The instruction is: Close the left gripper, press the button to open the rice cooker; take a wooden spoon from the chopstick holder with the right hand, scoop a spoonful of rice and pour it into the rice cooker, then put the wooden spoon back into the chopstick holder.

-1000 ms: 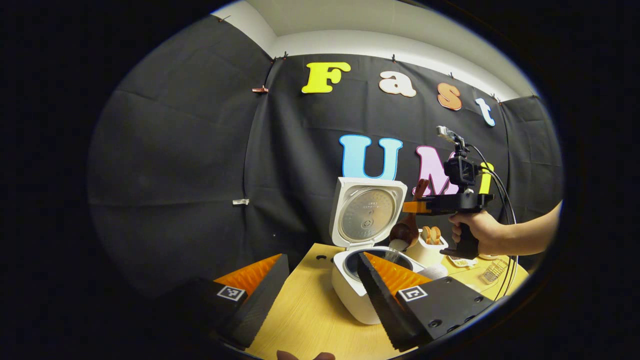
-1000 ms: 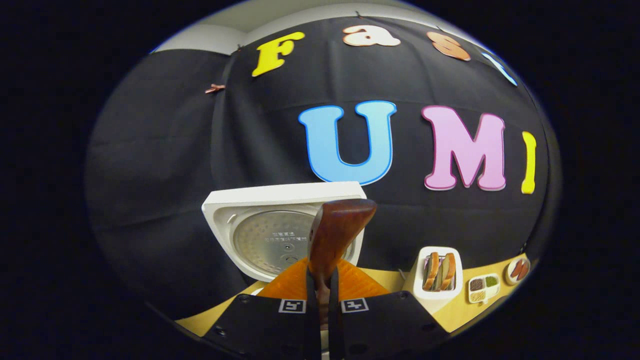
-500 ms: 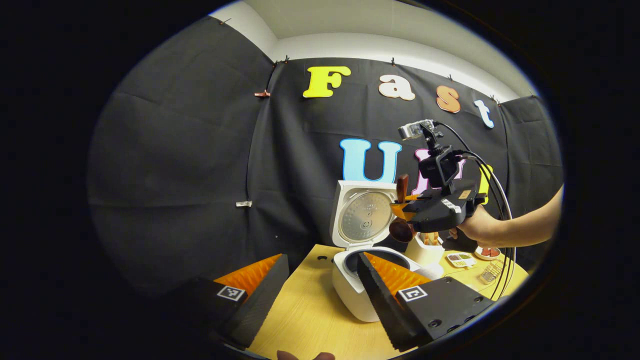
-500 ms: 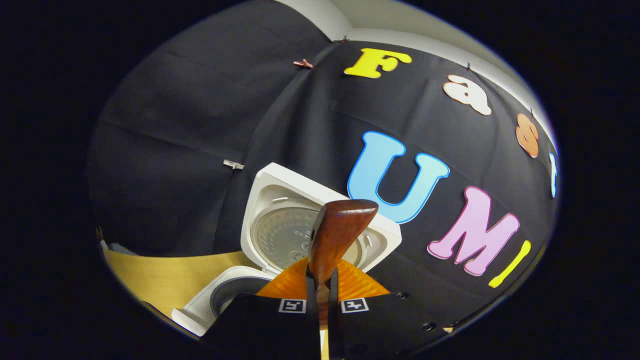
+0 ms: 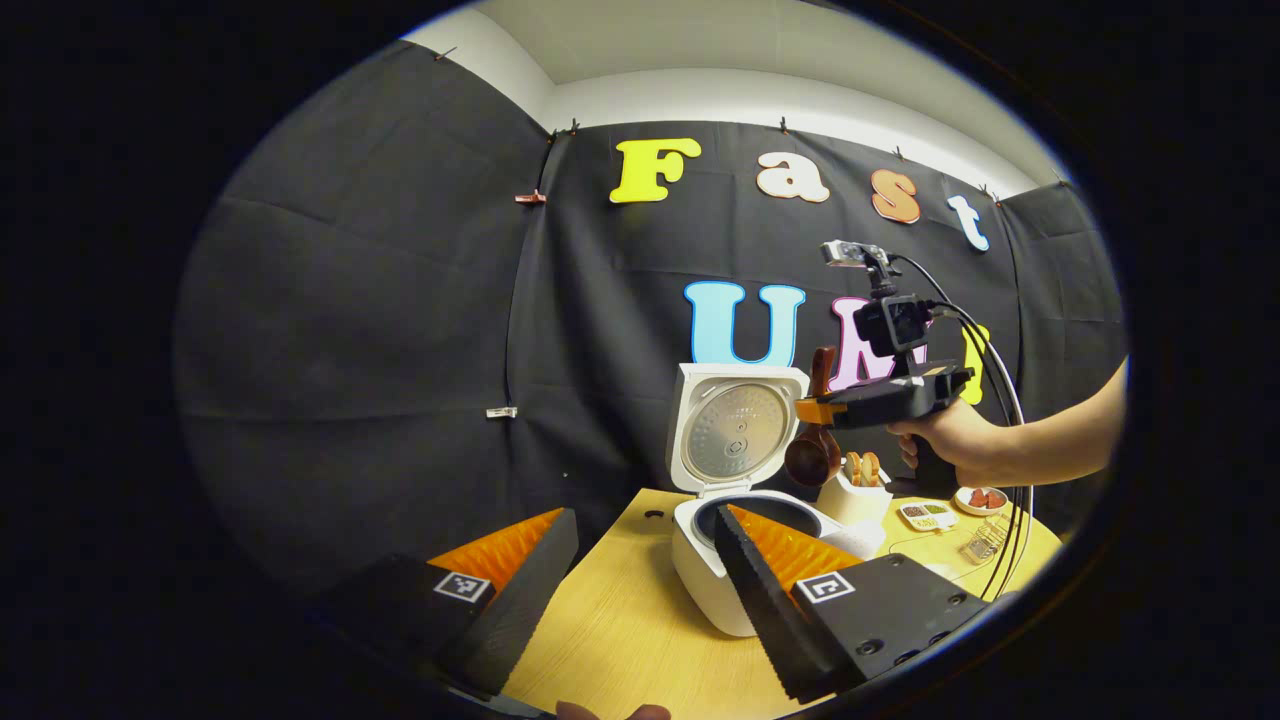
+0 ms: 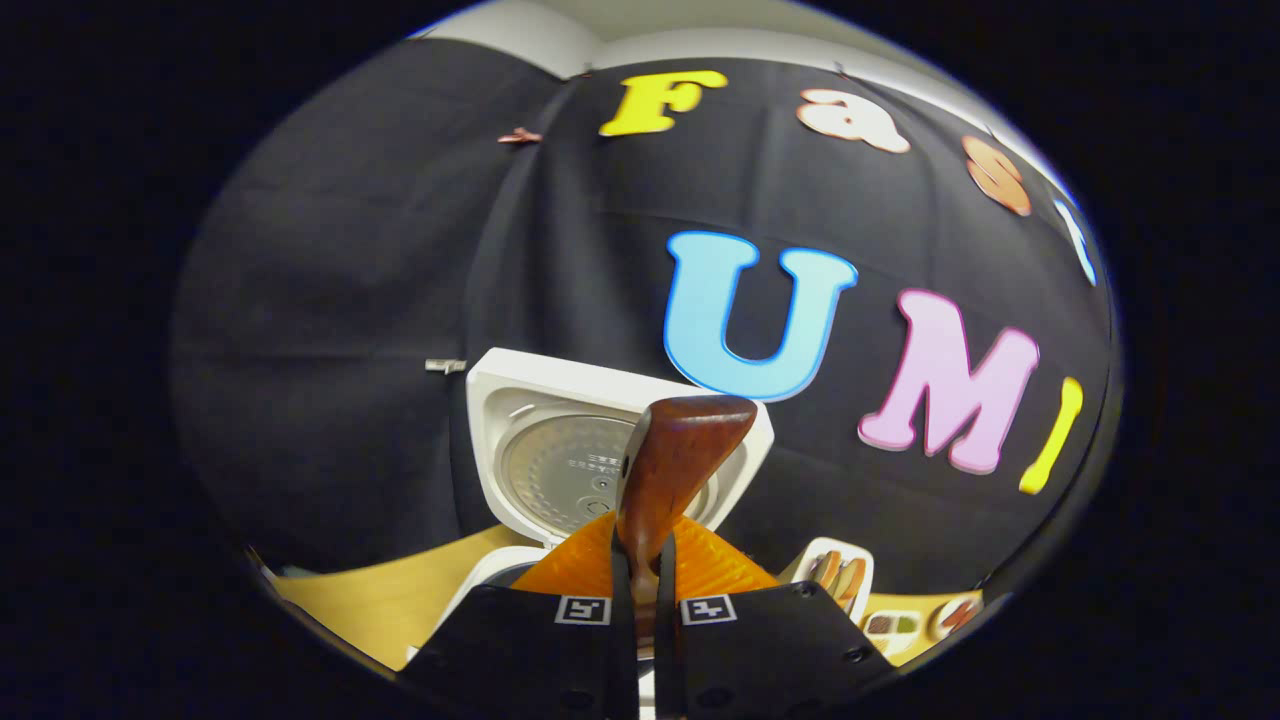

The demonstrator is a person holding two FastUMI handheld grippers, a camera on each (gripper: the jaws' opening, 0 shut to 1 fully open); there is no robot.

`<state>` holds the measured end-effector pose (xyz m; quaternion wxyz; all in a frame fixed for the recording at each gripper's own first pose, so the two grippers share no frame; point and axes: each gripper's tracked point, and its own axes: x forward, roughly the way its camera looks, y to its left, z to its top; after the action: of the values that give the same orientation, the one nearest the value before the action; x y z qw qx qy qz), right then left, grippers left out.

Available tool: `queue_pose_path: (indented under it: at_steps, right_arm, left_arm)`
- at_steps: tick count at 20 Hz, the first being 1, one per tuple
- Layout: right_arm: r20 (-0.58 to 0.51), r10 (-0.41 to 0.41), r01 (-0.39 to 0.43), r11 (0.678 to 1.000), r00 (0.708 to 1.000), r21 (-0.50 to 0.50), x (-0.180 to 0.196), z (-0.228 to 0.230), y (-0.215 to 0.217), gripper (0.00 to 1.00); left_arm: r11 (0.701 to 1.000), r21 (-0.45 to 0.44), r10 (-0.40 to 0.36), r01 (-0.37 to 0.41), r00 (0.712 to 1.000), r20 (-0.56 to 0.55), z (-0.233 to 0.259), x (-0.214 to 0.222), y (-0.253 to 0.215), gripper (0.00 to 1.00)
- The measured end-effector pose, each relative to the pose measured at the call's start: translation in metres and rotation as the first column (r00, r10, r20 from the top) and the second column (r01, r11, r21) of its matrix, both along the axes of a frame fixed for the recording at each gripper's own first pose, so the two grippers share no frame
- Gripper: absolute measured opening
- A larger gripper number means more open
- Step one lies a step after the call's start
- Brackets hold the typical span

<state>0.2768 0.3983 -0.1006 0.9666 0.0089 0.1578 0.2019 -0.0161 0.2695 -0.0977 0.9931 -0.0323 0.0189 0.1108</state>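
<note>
The white rice cooker (image 5: 735,590) stands on the wooden table with its lid (image 5: 738,432) raised upright. Just right of the lid, a hand holds my right gripper (image 5: 812,410) level, shut on the wooden spoon (image 5: 812,455). The spoon's dark bowl hangs down over the cooker's right rim. In the right gripper view both fingers pinch the spoon handle (image 6: 672,470), which sticks up in front of the lid (image 6: 560,455). My left gripper (image 5: 645,565) is open near the table's front, its right finger (image 5: 775,585) overlapping the cooker. The white chopstick holder (image 5: 852,492) sits right of the cooker.
Small dishes (image 5: 925,514) and a clear wire basket (image 5: 985,545) lie on the table (image 5: 610,630) behind and right of the holder. Cables trail from the right gripper over that corner. The black cloth wall stands close behind the cooker. The holder (image 6: 838,578) shows low in the right gripper view.
A second ago the spoon tipped rice into the pot. The right gripper then rolled, and has now come back level and slightly right with the spoon bowl hanging down. My left gripper barely moved.
</note>
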Motion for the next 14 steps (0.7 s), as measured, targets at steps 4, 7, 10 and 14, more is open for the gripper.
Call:
queue_pose_path:
  at_steps: [4, 7, 10, 14]
  right_arm:
    - [-0.096, -0.061, 0.08, 0.975, 0.994, 0.207, -0.008, 0.013, -0.041, 0.11]
    - [-0.101, -0.093, 0.119, 0.948, 0.99, 0.294, -0.021, 0.036, -0.088, 0.1]
    - [-0.071, -0.141, 0.156, 0.935, 0.987, 0.319, -0.035, 0.05, -0.149, 0.11]
    - [-0.049, -0.185, 0.19, 0.919, 0.982, 0.346, -0.053, 0.06, -0.225, 0.11]
  left_arm:
    - [1.0, 0.008, -0.003, 0.003, 1.0, 0.008, 0.011, 0.0, -0.017, 0.95]
    - [0.999, 0.032, -0.017, 0.017, 1.0, 0.009, 0.018, 0.003, -0.037, 0.95]
    - [0.998, 0.041, -0.039, 0.038, 0.999, 0.021, 0.029, 0.009, -0.058, 0.95]
    - [0.998, 0.053, -0.044, 0.042, 0.998, 0.037, 0.039, 0.017, -0.08, 0.95]
